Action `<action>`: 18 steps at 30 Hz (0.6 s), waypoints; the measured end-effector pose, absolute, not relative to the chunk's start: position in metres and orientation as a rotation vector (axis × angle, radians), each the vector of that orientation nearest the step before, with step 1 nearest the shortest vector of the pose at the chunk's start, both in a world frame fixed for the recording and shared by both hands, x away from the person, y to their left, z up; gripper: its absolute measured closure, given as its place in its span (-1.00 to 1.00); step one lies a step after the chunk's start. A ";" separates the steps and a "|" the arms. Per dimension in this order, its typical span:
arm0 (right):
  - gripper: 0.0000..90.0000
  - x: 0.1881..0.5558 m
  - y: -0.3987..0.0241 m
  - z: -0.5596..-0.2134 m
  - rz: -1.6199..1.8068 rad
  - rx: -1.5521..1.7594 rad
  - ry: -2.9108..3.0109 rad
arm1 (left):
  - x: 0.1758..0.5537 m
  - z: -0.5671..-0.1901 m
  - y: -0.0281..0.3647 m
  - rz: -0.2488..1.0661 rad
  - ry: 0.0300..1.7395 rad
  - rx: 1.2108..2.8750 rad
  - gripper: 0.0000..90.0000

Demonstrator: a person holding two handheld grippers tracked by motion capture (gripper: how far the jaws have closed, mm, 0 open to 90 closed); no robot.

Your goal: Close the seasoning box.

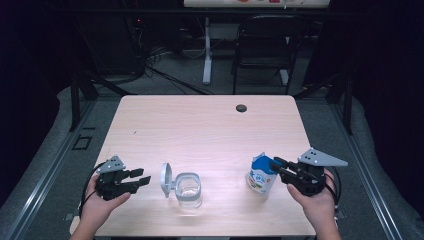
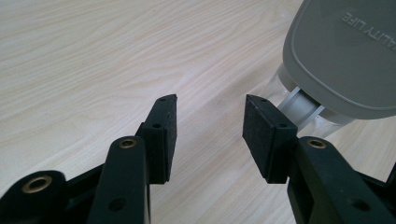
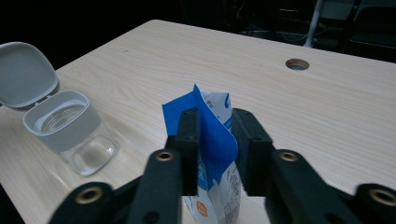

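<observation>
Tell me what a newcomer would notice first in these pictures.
The blue and white carton stands out, upright at the near right of the wooden table, with the right gripper at its opened top, one jaw on either side. Left of it stands a clear container with its grey lid flipped open. The left gripper rests open beside that lid, holding nothing.

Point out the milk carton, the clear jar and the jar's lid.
milk carton (image 1: 261, 176), high view, on its printed front.
clear jar (image 1: 189, 191), high view, on its transparent body.
lid (image 3: 22, 74), right gripper view, on the inner face of the open lid.
</observation>
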State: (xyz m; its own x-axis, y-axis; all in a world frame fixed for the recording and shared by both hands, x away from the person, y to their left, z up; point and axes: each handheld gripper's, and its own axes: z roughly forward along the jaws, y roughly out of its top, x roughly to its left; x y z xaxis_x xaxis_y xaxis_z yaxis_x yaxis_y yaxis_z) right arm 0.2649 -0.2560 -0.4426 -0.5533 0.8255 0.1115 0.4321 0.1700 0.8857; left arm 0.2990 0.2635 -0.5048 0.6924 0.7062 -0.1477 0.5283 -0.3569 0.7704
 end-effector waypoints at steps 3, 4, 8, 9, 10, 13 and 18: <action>0.39 0.265 -0.257 -0.449 1.355 1.215 2.045 | 0.299 -0.505 0.264 0.266 0.945 2.046 0.23; 0.33 0.265 -0.257 -0.451 1.359 1.218 2.046 | 0.299 -0.505 0.264 0.266 0.946 2.044 0.23; 0.15 0.264 -0.257 -0.460 1.389 1.237 2.035 | 0.299 -0.505 0.264 0.266 0.952 2.042 0.23; 0.14 0.264 -0.257 -0.462 1.393 1.238 2.030 | 0.299 -0.505 0.264 0.265 0.953 2.042 0.23; 0.12 0.264 -0.256 -0.464 1.386 1.240 2.029 | 0.299 -0.505 0.265 0.267 0.953 2.042 0.23; 0.05 0.263 -0.253 -0.471 1.366 1.241 2.025 | 0.299 -0.505 0.265 0.266 0.955 2.044 0.23; -0.01 0.263 -0.249 -0.482 1.330 1.261 2.029 | 0.299 -0.505 0.265 0.267 0.956 2.042 0.23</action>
State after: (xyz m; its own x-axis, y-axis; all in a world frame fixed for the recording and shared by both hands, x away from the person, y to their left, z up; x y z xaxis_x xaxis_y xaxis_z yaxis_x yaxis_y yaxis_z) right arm 0.2629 -0.2493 -0.4825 -0.5102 0.8491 0.1368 0.4641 0.1379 0.8750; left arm 0.2993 0.2653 -0.5051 0.6859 0.7125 -0.1481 0.5326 -0.3528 0.7693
